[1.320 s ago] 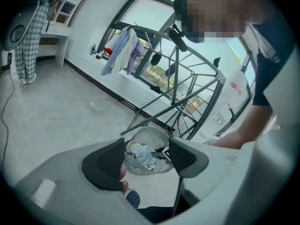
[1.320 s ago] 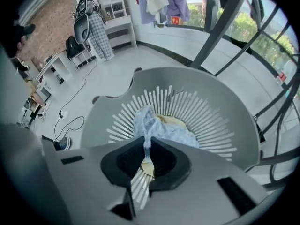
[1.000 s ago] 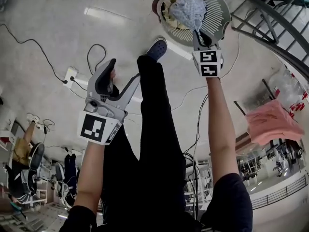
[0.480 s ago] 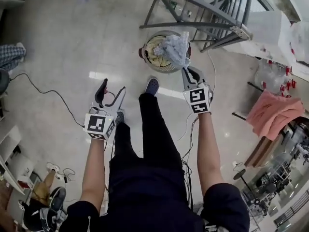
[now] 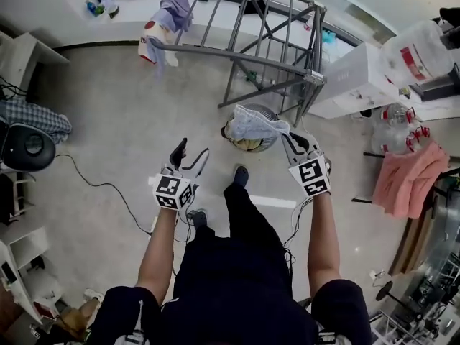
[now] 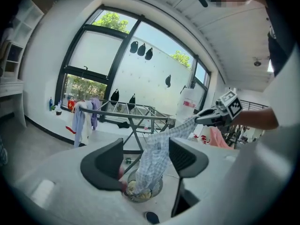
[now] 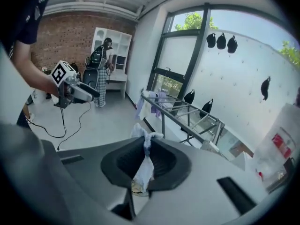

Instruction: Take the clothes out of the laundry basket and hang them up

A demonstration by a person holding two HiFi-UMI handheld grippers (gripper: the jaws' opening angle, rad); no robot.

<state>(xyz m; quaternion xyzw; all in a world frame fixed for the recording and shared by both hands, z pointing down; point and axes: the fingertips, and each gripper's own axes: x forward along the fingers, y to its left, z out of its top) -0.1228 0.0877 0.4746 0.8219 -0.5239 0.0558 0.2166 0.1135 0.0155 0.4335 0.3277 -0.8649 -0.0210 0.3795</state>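
Garment status: I see the checked pale-blue cloth point(image 5: 253, 123) clamped in the right tongs point(image 5: 287, 134). Their jaws are closed on a bunched edge of it, and the right gripper view shows the fabric pinched between the pads point(image 7: 129, 161).

The rest of the cloth hangs down over the laundry basket point(image 5: 267, 112). I can't tell if its lower end is clear of the yellowish clothes point(image 5: 246, 144) in there.

The basket sits on the floor point(image 5: 122, 142), just beside the foot of the metal drying rack point(image 5: 266, 56).

Left tongs point(image 5: 191, 152) are open with nothing between the pads. They're held out left of the person's leg point(image 5: 248, 214), well apart from the cloth. In the left gripper view, cloth and basket only show through the gap, well behind it.

A purple-and-white garment point(image 5: 169, 19) hangs at the rack's far end. A pink cloth point(image 5: 406, 178) is draped off to the right.
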